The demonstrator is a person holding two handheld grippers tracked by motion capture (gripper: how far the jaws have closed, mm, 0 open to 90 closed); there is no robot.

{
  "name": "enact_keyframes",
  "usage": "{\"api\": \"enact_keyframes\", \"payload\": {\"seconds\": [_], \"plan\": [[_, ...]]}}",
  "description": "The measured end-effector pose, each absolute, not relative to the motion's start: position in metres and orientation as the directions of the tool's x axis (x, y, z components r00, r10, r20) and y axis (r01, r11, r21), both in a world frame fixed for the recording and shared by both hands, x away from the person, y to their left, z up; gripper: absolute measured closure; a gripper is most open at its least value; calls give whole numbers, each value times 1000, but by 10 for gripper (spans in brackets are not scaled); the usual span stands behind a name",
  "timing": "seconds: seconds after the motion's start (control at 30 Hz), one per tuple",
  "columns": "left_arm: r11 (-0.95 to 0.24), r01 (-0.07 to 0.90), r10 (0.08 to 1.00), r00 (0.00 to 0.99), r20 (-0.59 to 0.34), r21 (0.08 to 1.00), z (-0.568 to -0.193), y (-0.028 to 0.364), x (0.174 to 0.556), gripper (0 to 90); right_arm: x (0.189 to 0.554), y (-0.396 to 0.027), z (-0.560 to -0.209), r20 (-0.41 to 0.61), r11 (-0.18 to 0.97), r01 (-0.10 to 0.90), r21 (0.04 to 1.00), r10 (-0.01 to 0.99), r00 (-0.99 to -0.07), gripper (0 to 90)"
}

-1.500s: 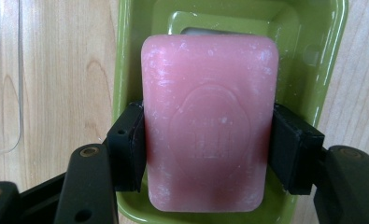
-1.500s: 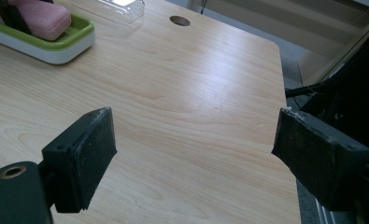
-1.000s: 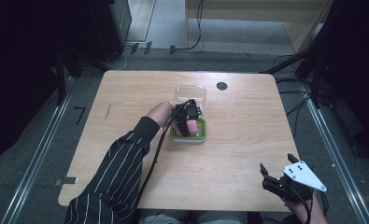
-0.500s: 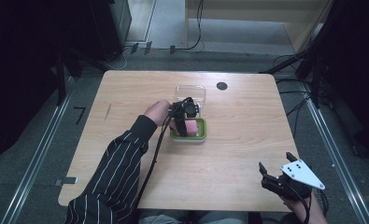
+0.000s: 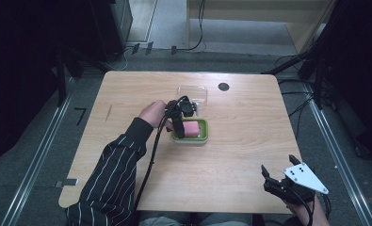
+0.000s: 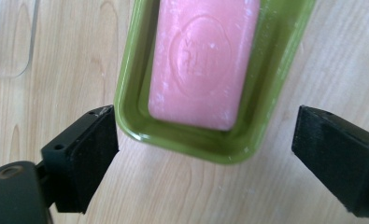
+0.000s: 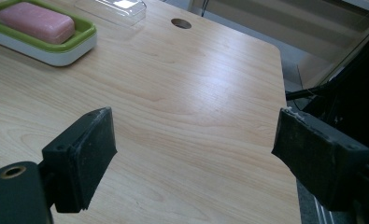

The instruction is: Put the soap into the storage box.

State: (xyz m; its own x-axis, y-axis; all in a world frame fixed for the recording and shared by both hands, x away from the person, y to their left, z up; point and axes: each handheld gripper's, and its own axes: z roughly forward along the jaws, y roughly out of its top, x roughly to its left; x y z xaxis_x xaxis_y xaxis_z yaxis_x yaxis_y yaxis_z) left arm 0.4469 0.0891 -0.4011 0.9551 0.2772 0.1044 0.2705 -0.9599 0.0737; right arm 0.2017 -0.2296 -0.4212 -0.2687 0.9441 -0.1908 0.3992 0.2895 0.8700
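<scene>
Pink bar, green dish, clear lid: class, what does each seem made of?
Pink bar: likely soap; matte, waxy, with a stamped emblem and whitish scuffs.
Green dish: probably plastic; smooth, glossy moulded rim.
Clear lid: apparently thin transparent plastic; see-through with bright glints.

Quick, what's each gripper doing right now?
Left gripper: open, jaws just opened, above the pink soap in the green dish, holding nothing.
Right gripper: open, empty.
</scene>
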Motion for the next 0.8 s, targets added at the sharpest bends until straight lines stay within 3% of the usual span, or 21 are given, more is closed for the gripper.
{"api": "enact_keyframes", "payload": {"seconds": [0.8], "plan": [[-896, 443, 443, 890, 111, 24, -402, 134, 417, 40, 201, -229, -421, -191, 285, 394, 874, 946, -263, 135]]}}
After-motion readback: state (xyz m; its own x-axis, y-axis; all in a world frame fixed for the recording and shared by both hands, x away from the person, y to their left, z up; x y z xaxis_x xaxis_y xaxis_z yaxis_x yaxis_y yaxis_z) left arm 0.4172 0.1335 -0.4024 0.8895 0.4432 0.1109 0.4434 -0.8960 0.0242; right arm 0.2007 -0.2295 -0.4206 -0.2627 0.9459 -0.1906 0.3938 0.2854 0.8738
